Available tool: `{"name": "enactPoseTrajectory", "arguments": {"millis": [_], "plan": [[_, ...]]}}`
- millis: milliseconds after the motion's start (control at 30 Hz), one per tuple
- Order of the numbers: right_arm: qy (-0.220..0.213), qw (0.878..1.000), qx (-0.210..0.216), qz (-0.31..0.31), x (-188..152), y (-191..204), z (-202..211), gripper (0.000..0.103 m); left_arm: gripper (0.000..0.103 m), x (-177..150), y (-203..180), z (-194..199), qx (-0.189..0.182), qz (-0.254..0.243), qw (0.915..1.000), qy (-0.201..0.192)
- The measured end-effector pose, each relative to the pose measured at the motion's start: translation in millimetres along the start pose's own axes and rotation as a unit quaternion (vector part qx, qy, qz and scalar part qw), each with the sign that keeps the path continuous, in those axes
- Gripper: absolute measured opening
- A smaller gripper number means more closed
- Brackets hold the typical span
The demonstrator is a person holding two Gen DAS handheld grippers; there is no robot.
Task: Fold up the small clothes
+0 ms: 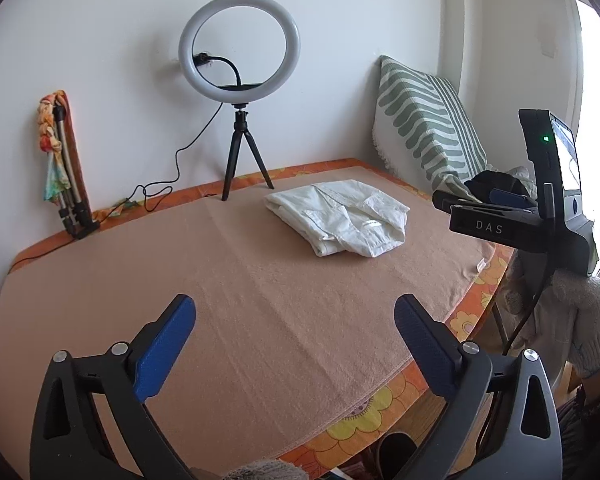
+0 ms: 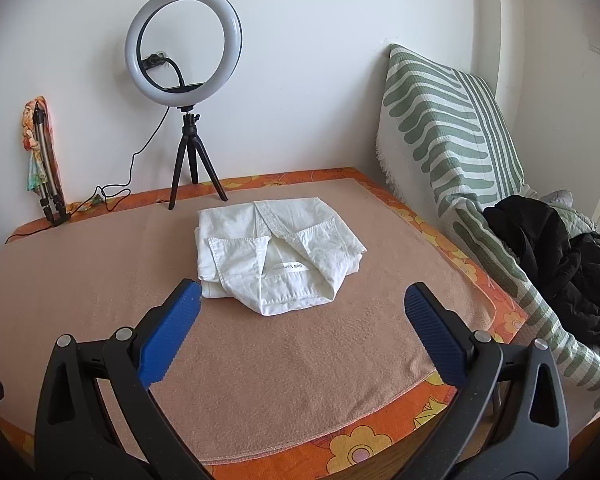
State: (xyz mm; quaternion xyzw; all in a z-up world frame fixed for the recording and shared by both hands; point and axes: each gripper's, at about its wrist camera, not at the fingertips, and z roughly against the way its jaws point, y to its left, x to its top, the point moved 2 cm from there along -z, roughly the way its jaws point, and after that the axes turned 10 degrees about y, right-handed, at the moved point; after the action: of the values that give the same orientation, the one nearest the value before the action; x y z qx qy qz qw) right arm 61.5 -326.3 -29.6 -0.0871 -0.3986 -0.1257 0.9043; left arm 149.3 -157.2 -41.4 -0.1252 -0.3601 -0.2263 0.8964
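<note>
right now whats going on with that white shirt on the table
A person is folding small clothes with handheld tongs, one pair in each hand. The white shirt lies folded into a compact bundle on the tan blanket covering the table, in front of the ring light. Neither pair touches it: the left tongs and right tongs both stand wide open and empty, short of the shirt. The fold looks done.

shirt on blanket | ring light behind it | cushion right | folded tripod far left
</note>
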Motion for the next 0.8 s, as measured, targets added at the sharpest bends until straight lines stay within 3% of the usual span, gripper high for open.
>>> {"name": "enactPoseTrajectory", "arguments": {"millis": [800], "plan": [[-0.012,1.000,0.006,0.002,-3,8,10,0.103,0.100,-3,1,7,0.017,-0.003,0.9998,-0.006]]}}
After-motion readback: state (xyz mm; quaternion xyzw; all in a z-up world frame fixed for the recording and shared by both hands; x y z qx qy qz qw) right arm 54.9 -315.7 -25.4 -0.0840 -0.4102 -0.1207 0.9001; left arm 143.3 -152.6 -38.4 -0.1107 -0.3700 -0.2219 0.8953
